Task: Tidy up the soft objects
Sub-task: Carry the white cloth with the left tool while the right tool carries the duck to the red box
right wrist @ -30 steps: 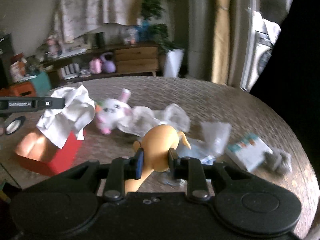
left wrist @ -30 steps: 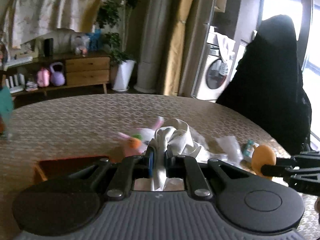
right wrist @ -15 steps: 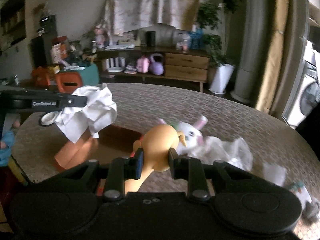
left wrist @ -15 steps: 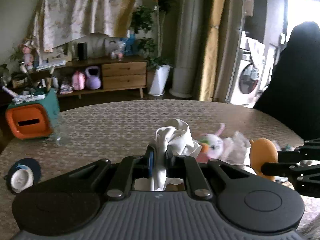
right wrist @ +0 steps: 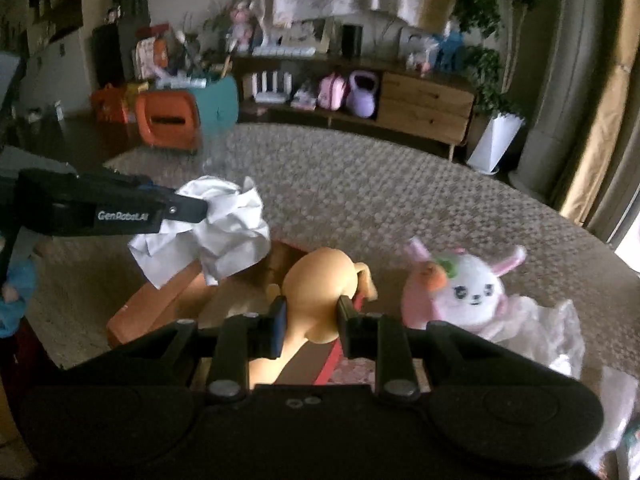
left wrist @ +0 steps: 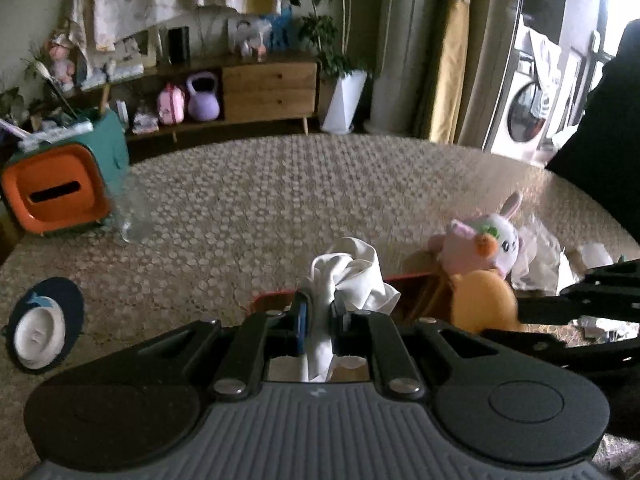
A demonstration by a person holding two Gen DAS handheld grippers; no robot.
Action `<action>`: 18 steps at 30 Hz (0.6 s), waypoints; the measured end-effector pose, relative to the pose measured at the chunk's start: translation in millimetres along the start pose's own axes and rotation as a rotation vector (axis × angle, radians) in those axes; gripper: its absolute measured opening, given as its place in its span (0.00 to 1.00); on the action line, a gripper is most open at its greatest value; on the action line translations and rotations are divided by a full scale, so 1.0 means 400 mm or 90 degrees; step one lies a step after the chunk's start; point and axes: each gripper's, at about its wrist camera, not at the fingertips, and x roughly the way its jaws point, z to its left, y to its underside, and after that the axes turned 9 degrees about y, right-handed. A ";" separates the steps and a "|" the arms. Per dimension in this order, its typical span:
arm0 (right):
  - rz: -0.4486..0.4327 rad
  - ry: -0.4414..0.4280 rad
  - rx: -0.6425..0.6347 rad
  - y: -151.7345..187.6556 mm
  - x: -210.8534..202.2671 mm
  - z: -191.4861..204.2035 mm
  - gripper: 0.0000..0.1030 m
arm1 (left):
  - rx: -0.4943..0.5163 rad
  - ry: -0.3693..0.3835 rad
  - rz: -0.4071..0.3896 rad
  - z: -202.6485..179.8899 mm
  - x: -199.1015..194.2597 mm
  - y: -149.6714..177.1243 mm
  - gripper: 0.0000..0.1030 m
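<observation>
My left gripper [left wrist: 320, 314] is shut on a crumpled white cloth [left wrist: 352, 276] and holds it above an open red box [left wrist: 404, 292]. In the right wrist view the same cloth [right wrist: 216, 232] hangs over the box's left side [right wrist: 160, 300]. My right gripper [right wrist: 312, 312] is shut on an orange soft toy [right wrist: 320, 284], held over the box; the toy also shows in the left wrist view [left wrist: 484, 300]. A pink and white plush rabbit [right wrist: 468, 288] lies on the table just right of the box.
Crinkled clear plastic [right wrist: 552, 336] lies by the rabbit. An orange and teal bin [left wrist: 56, 196], a clear glass [left wrist: 134, 216] and a dark coaster with a white lid [left wrist: 40, 328] stand on the table's left side. A sideboard [left wrist: 264, 88] lies beyond.
Both grippers have swung left and come over the red box, carrying the cloth and the orange toy. The rabbit now lies to the right of both.
</observation>
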 end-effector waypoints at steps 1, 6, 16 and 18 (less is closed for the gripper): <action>0.007 0.000 -0.003 0.000 0.018 0.006 0.25 | -0.003 0.005 0.010 0.004 0.015 0.000 0.11; 0.035 -0.004 -0.041 0.002 0.090 0.036 0.24 | -0.030 0.018 0.056 0.029 0.094 0.009 0.11; 0.079 -0.010 -0.089 0.012 0.179 0.069 0.26 | -0.012 0.011 0.100 0.036 0.155 0.031 0.11; 0.081 -0.006 -0.099 0.013 0.190 0.077 0.26 | -0.013 0.007 0.111 0.040 0.166 0.037 0.11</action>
